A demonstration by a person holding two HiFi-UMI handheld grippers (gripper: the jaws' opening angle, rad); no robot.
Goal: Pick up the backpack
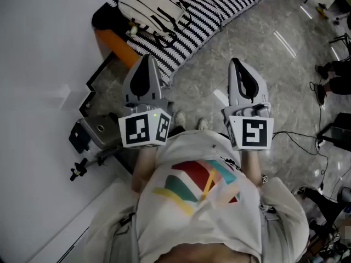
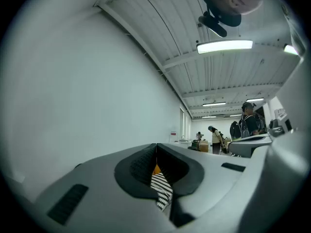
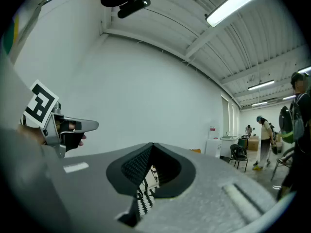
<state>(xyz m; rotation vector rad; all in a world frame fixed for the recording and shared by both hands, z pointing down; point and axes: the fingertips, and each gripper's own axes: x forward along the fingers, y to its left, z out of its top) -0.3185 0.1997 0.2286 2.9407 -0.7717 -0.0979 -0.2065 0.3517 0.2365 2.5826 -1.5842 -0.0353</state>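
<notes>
Both pairs of fingers are clenched on nothing. On your left gripper [image 1: 147, 59] the fingers [image 2: 140, 165] meet tip to tip along one thin seam. The right gripper [image 1: 236, 63] shows the same, with its fingers [image 3: 135, 168] pressed together and nothing between them. You hold both grippers level in front of your chest, side by side, with a gap between them.

The backpack [image 1: 151, 7], pale with dark straps, lies untouched out beyond the fingertips. It is straight ahead of the left fingers and lower than they are. From the right fingers it is ahead and off to the left. It is clear of both pairs, with bare floor [image 1: 263, 53] between it and the right fingertips.

The backpack rests on a black-and-white striped cover [image 1: 219, 7] spread over an orange base [image 1: 112, 44], against the white wall [image 1: 38, 48] on the left fingers' outer side. In the left gripper view a strip of that cover and a bit of orange show through the hollow just under the closed tips. In the right gripper view stripes show through the same hollow.
</notes>
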